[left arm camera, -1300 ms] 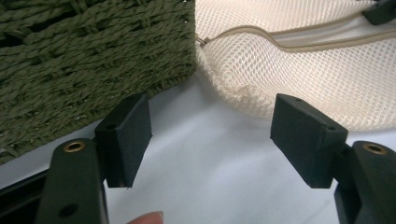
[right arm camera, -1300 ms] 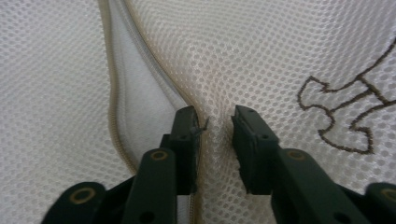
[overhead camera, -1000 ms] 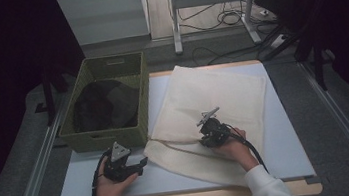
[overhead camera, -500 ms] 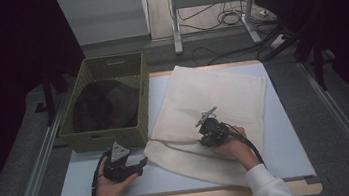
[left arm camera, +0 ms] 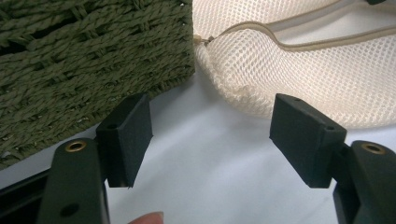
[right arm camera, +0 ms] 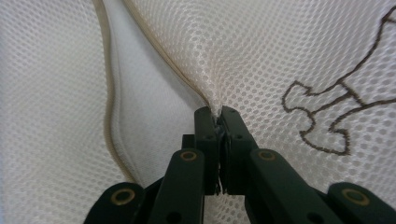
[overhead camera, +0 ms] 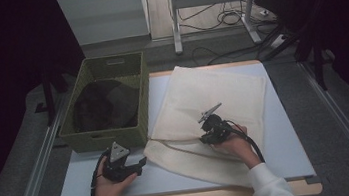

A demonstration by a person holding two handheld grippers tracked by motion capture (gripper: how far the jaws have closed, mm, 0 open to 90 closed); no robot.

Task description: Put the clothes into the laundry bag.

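Right gripper view puts the mesh laundry bag closest to us: our right gripper has its jaws clenched on a pinch of the cream mesh just beside the bag's beige-trimmed opening, and the fabric rises in a small tent at the fingertips. An embroidered brown outline sits on the mesh to one side of the pinch. From the high view, the bag lies flat on the white table, its long axis running diagonally from the far side down toward the near front corner of the green woven basket, where its open end stops just beside the basket. Our right gripper grips the bag well along from that end, so it is the hand on the thing. Our left gripper rests on the table in front of the basket with jaws spread wide and nothing between them; in the left gripper view the bag's rounded corner and trimmed edge lie straight ahead of the left gripper, near but apart, with the basket wall alongside. Dark clothing fills the basket. We judge that the left hand is better placed to take the near lip of the opening, a short reach forward along the basket's front.
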